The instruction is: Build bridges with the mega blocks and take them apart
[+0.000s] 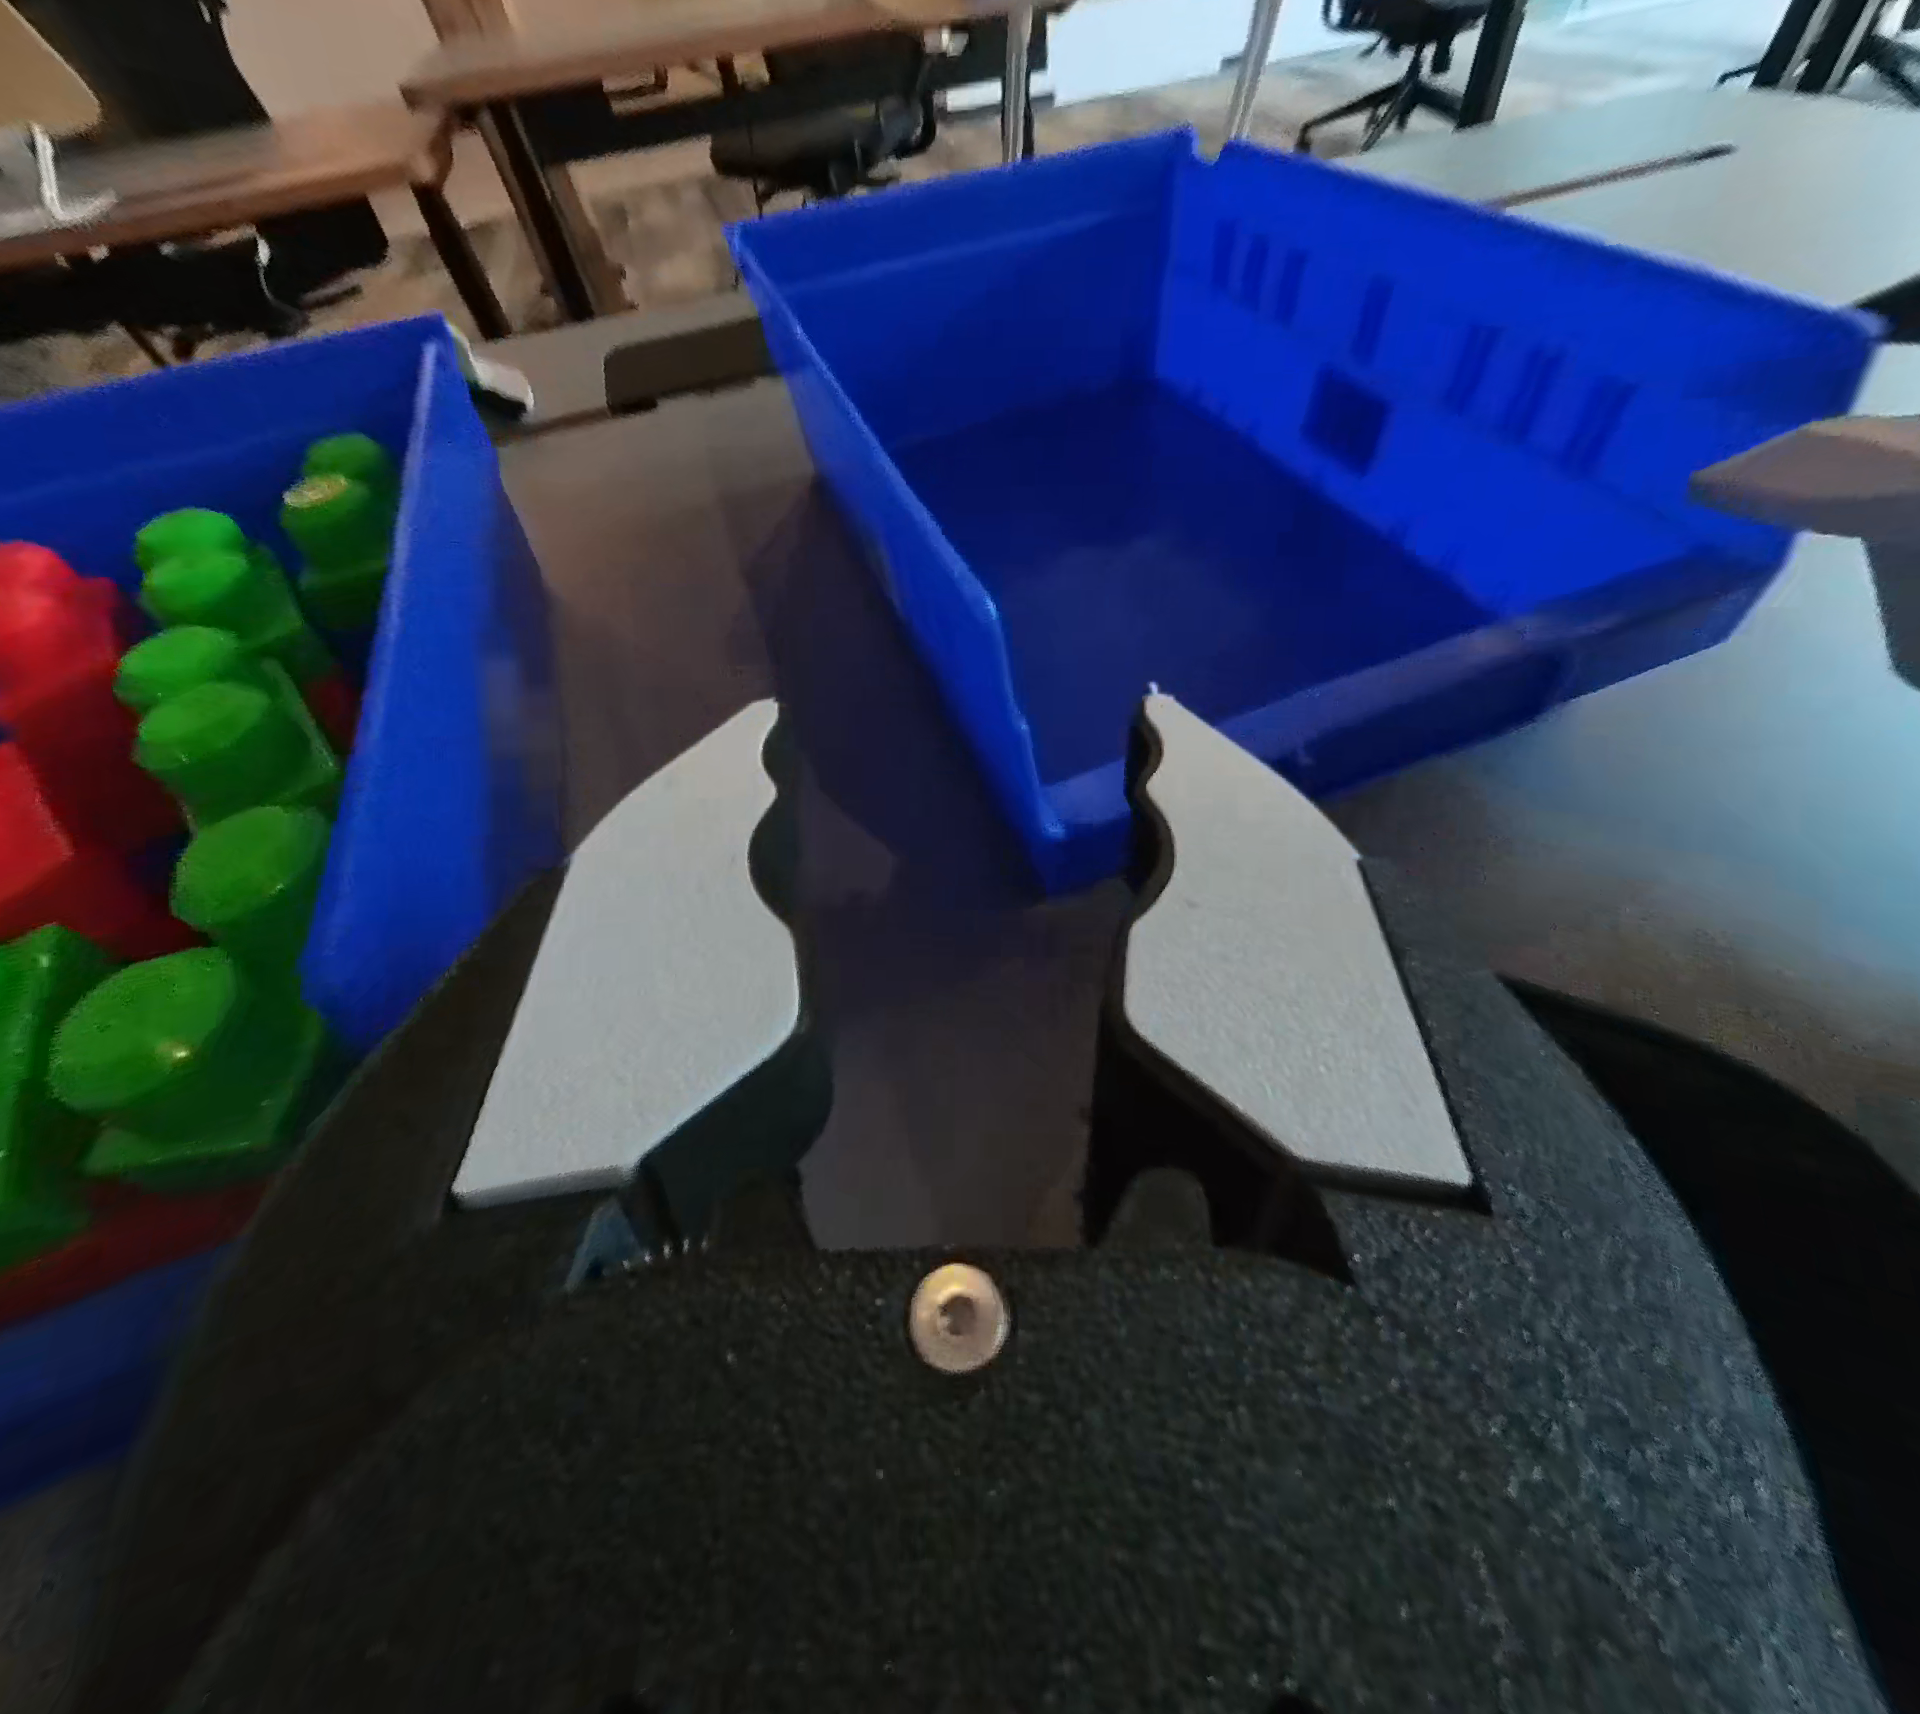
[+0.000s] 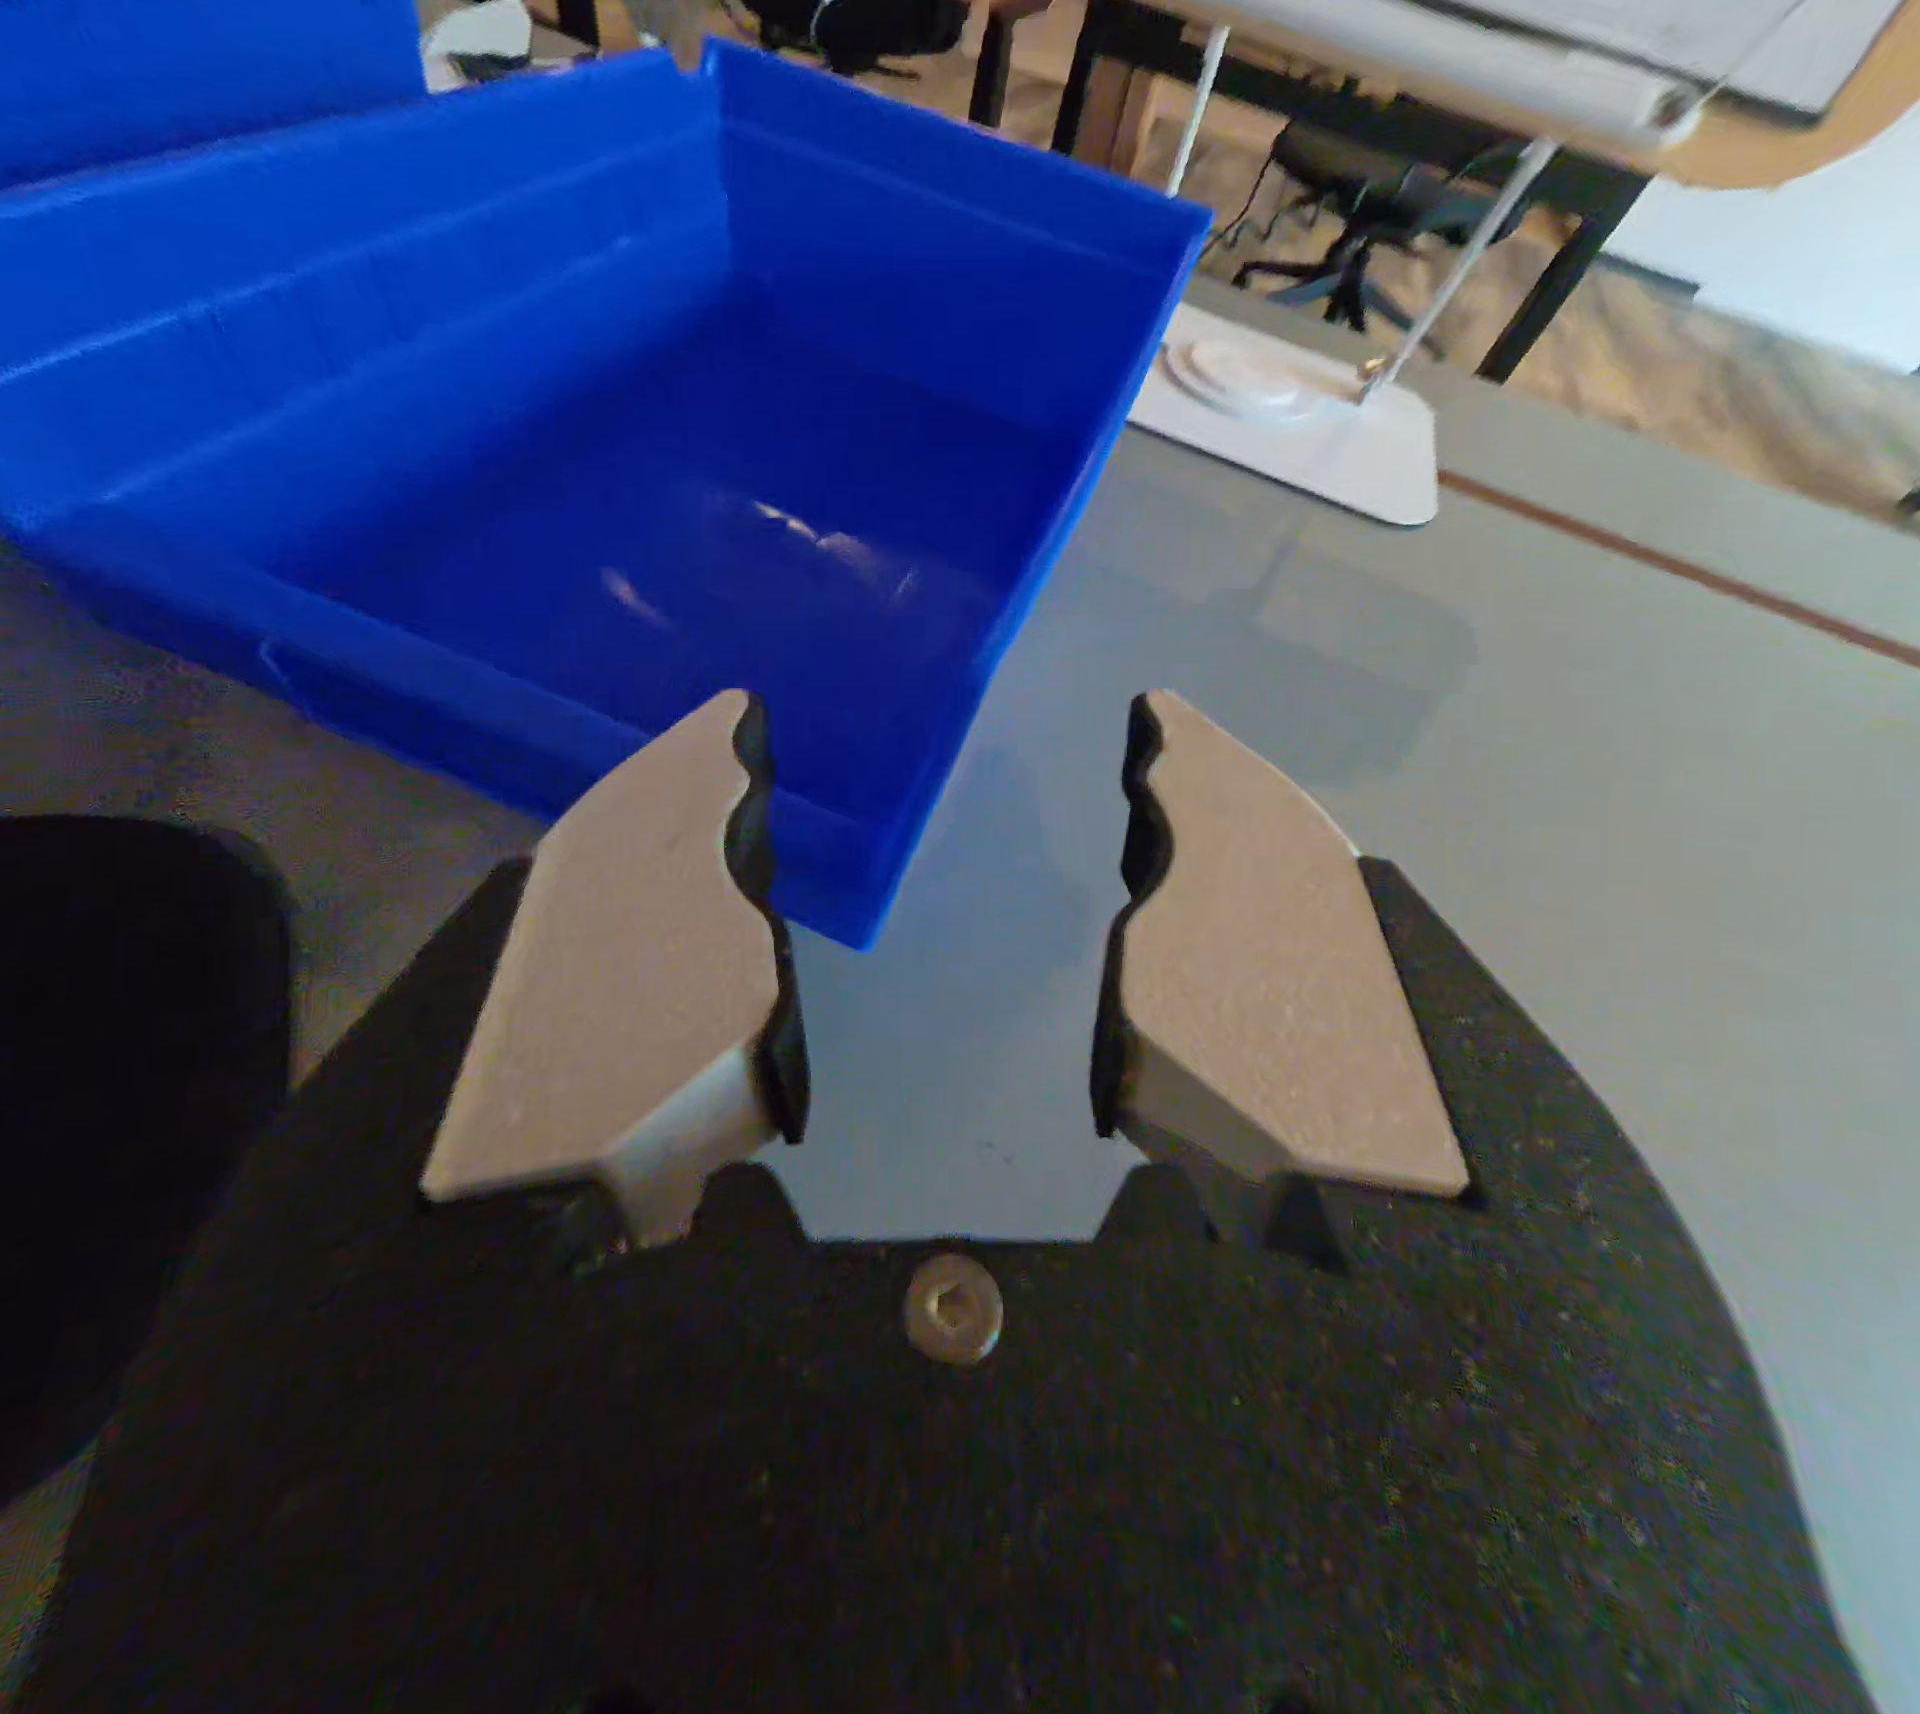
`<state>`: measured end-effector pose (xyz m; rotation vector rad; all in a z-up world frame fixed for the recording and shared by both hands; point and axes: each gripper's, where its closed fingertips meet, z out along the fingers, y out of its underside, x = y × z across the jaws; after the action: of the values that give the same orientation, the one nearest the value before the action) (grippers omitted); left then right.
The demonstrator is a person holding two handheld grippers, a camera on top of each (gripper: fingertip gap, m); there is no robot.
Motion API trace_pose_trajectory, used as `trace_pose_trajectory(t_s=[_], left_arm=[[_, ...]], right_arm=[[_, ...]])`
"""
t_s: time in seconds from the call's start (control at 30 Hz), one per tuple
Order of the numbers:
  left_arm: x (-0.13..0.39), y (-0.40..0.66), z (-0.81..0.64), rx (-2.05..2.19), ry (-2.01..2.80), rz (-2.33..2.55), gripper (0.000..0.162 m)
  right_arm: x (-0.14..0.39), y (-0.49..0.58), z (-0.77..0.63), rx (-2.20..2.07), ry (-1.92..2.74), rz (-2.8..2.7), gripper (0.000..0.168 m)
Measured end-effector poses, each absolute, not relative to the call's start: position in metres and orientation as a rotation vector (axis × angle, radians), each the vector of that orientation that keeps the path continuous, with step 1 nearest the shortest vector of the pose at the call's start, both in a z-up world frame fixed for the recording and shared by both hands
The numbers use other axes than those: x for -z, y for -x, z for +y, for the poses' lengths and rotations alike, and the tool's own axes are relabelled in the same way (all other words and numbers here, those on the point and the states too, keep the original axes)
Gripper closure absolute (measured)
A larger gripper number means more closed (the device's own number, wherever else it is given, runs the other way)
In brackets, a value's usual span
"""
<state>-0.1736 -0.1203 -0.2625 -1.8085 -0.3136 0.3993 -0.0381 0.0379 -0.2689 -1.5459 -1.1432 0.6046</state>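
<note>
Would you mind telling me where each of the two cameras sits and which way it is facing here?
Left wrist view: sits on the left gripper, looking forward along its open fingers at the near corner of the empty bin; the block bin lies to the left, and a fingertip of the other gripper shows at the right edge.
Right wrist view: sits on the right gripper, looking forward along its open fingers at the grey table and the empty bin's right corner.
Shared: both views show the empty bin, the block bin and the table.

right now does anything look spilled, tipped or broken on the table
Nothing stands out. The empty blue bin sits flat on the grey table, and the green and red blocks stay inside the other blue bin. Both tools are open and hold nothing.
</note>
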Motion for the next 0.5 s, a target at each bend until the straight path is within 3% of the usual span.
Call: trace_pose_trajectory(t_s=[0.37,0.47,0.5], left_arm=[[0.288,0.189,-0.094,-0.421,1.915,-0.328,0.123],[0.292,0.184,-0.090,-0.408,1.933,-0.316,0.152],[0.292,0.185,-0.091,-0.437,1.934,-0.316,0.153]], right_arm=[[0.290,0.058,0.040,-0.600,1.586,-1.255,0.123],[0.292,0.058,0.042,-0.542,1.565,-1.274,0.136],[0.291,0.057,0.046,-0.506,1.548,-1.272,0.150]])
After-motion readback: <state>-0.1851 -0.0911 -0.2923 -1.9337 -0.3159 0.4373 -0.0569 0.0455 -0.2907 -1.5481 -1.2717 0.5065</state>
